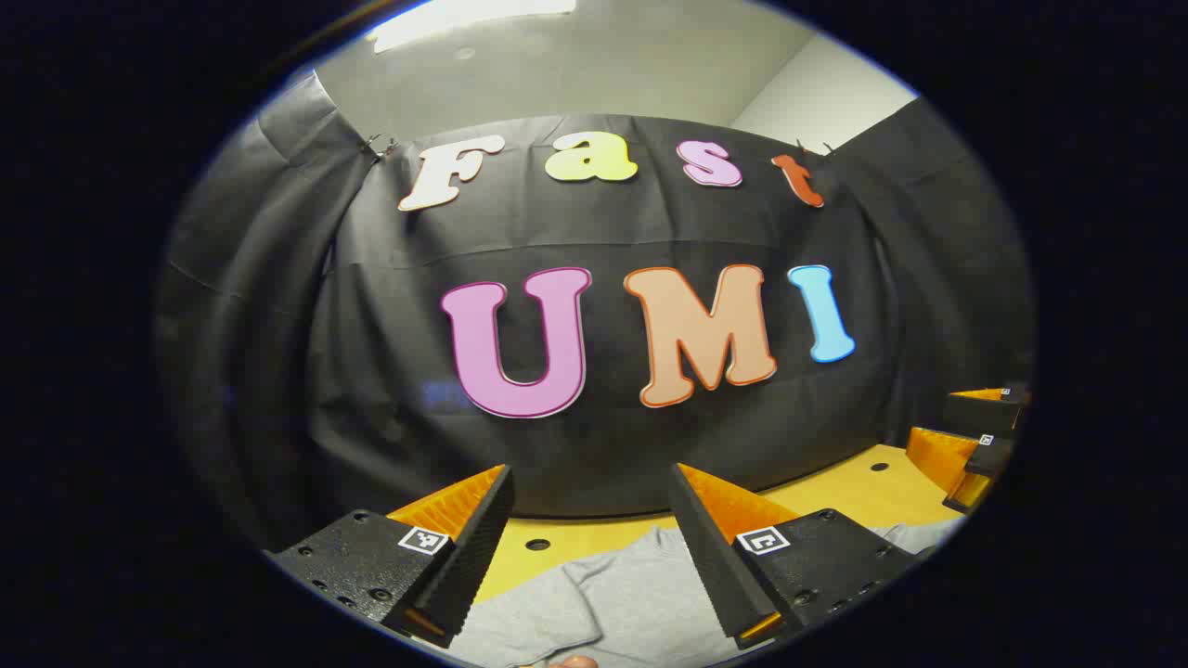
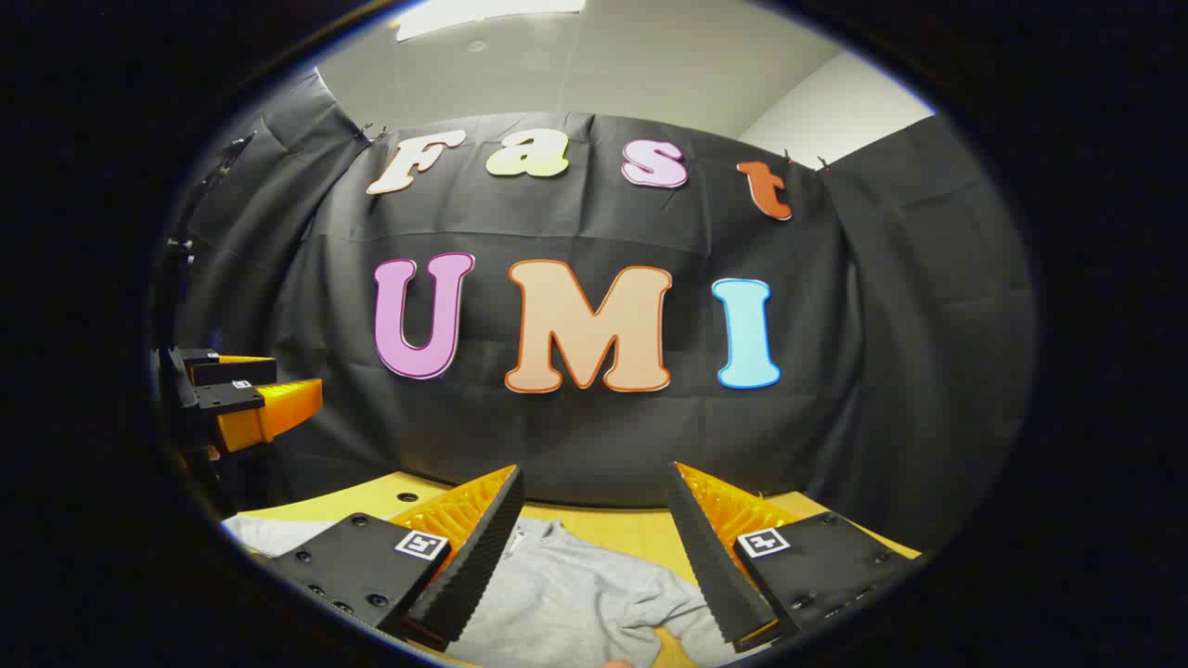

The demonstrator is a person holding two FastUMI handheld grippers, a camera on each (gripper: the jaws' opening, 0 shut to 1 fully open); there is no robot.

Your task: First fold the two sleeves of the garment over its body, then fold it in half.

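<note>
Your left claw (image 1: 591, 547) is spread wide and has hold of nothing; it hangs above the gray garment (image 1: 613, 603), which lies on the yellow tabletop (image 1: 854, 492) in front of the black cloth wall (image 1: 603, 445). In the left gripper view the garment sits between and below the two fingers, its cloth creased, with round holes in the tabletop just behind it. Your right claw (image 2: 594, 547) is also spread wide, with nothing between its fingers. In the right gripper view the garment (image 2: 575, 603) lies rumpled under the claw, one fold of it reaching toward the right finger, bare tabletop (image 2: 613, 529) between it and the wall. In the left gripper view your right claw (image 1: 974, 436) appears at the far right edge, above the tabletop beside the garment. In the right gripper view your left claw (image 2: 251, 399) appears at the far left, raised above the garment's edge.
</note>
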